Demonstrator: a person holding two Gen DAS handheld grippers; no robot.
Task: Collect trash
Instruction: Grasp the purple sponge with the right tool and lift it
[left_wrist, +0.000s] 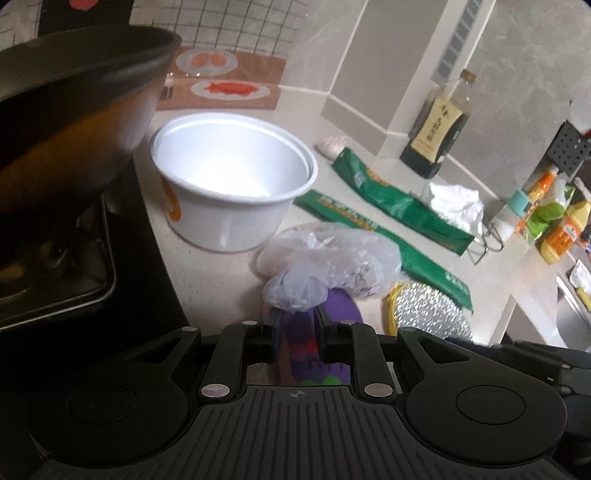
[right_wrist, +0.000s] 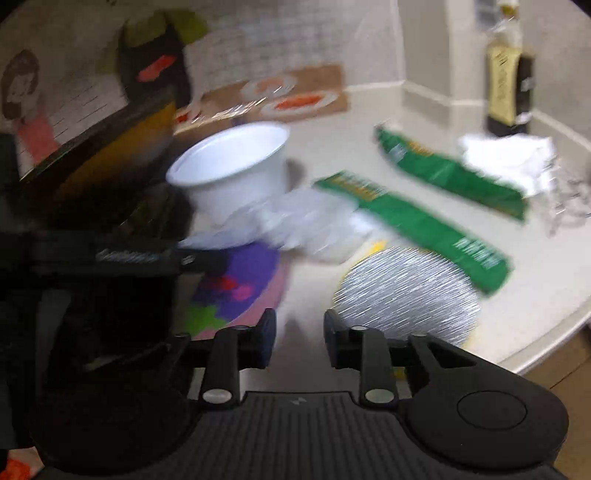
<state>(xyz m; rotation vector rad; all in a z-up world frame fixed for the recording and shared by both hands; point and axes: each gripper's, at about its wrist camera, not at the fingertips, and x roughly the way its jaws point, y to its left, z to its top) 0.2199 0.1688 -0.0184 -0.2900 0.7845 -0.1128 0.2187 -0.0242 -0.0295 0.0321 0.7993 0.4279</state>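
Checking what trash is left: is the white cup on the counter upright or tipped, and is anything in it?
Upright and apparently empty: the white cup stands on its base with its mouth up, and its interior shows only bare white walls.

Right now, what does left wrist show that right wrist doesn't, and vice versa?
Left wrist only: a garlic bulb behind the green wrappers, a rack of condiment bottles at far right, and the left gripper pinching the clear plastic bag.

Right wrist only: a cartoon figure on the wall and the right gripper, jaws apart with nothing between them.

Both: white bowl, two green wrappers, foil lid, crumpled tissue, dark sauce bottle, purple lid, black wok.
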